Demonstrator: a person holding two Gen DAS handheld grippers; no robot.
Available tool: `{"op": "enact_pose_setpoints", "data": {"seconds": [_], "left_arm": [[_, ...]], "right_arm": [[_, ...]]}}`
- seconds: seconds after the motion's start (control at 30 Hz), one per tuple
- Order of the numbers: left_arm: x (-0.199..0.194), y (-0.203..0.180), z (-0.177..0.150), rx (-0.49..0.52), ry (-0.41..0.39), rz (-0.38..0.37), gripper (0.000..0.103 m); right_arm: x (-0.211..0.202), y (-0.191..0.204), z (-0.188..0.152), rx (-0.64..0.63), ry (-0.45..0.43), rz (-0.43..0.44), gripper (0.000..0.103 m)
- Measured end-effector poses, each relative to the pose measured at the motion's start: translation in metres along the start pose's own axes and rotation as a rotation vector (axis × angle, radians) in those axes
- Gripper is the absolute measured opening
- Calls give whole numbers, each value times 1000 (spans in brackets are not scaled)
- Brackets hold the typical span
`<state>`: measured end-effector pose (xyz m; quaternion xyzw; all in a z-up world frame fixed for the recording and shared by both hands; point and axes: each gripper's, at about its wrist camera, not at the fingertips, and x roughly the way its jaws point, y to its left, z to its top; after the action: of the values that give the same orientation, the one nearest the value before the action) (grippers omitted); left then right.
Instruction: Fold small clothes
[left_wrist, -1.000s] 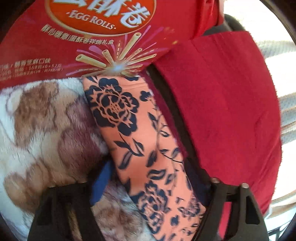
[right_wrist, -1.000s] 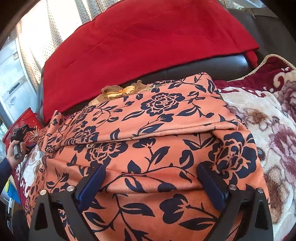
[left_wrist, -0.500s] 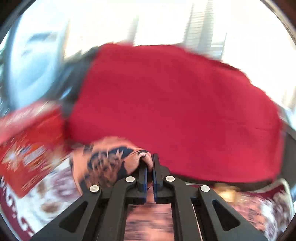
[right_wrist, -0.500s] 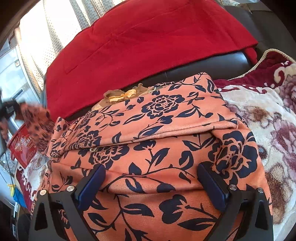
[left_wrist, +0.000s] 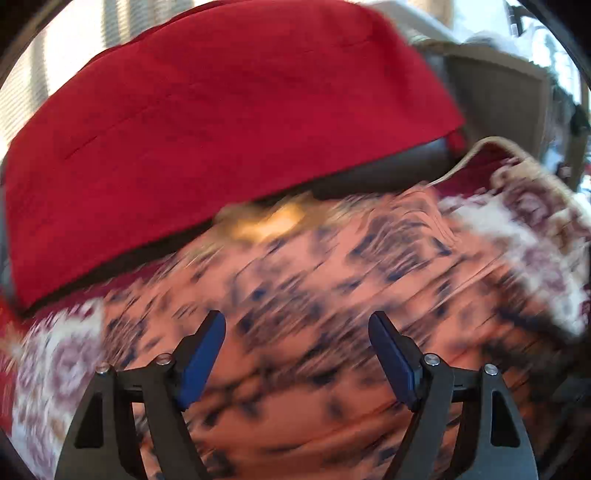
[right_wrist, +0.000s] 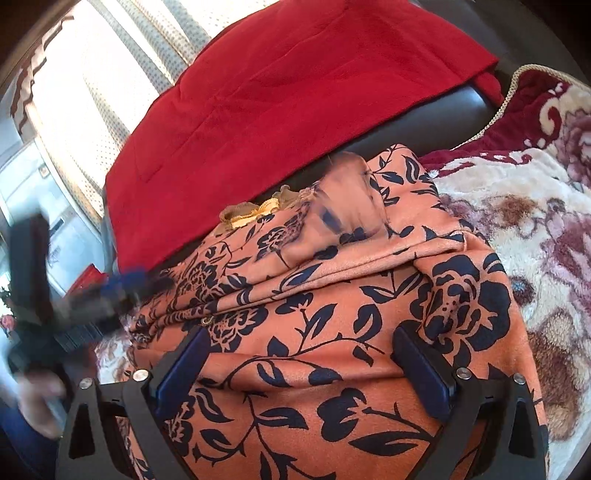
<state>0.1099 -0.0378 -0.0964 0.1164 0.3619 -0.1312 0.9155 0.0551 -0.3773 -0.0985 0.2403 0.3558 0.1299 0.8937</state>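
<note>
Both grippers are being held wide apart with nothing pinched: the left gripper (left_wrist: 297, 354) and right gripper (right_wrist: 301, 367) are being hovered over the orange flowered garment (right_wrist: 332, 332). It's being kept spread on the fuzzy blanket (right_wrist: 535, 229), just in front of the red cloth (right_wrist: 280, 96), with a blurred flap (right_wrist: 347, 206) near its far edge.

Orange floral garment (left_wrist: 332, 302): smearing into streaks across the left wrist view, its pattern unreadable; lower part running off the bottom edge. Loose flap of the garment (right_wrist: 347, 206): blurring in the right wrist view, shape unclear. Left gripper (right_wrist: 122, 284): showing as a dark and blue smear at the left edge of that view, finger spacing indistinguishable there. Plush floral blanket (left_wrist: 55, 369): blurring, lying partly hidden under the garment.
</note>
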Motion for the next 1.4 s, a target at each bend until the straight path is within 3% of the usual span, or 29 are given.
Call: {"op": "enact_pose_setpoints", "data": {"seconds": [0.17,0.27,0.4,0.53,0.57,0.67,0.7,0.73,0.9,0.97,1.0,1.03,1.07,1.1,1.13,1.2,1.3,1.4], "left_arm": [[-25,94,-34,-265,-79,86,85],[-14,134,-54,-411,-55,139,86],[11,161,-86,-518,24,96,86],[14,165,-101,-569,18,40,86],[8,166,-101,-578,7,36,86],[5,173,-96,-594,-21,38,86],[2,174,-96,-598,-30,40,86],[-1,173,-94,-599,-38,45,86],[-23,174,-87,-585,-161,97,86],[-14,171,-84,-572,-129,88,92],[1,169,-84,-553,-50,74,92],[13,168,-84,-544,18,67,92],[22,168,-86,-546,64,66,92],[28,169,-90,-557,95,55,92],[27,170,-90,-562,88,52,92],[24,170,-88,-564,83,53,92],[27,168,-89,-555,93,60,93],[31,168,-88,-555,94,61,93]], "right_arm": [[-13,-7,3,85,-31,30,100],[-27,-11,19,160,-71,41,99],[-18,-15,64,221,-74,32,99],[29,-32,89,298,49,-72,95],[38,-33,90,294,78,-87,87],[64,-25,95,252,170,-172,47],[69,-22,97,241,193,-202,8],[70,-17,100,226,199,-225,6],[23,46,99,-36,44,-339,6],[43,34,82,-90,118,-417,11],[57,23,73,-99,171,-440,18],[65,7,64,-53,202,-411,19],[57,2,63,-18,156,-378,20],[50,0,66,8,135,-375,30],[41,1,69,29,106,-388,49],[25,9,75,24,41,-395,69],[2,28,89,-37,-51,-371,69],[7,45,102,-41,-67,-247,76]]}}
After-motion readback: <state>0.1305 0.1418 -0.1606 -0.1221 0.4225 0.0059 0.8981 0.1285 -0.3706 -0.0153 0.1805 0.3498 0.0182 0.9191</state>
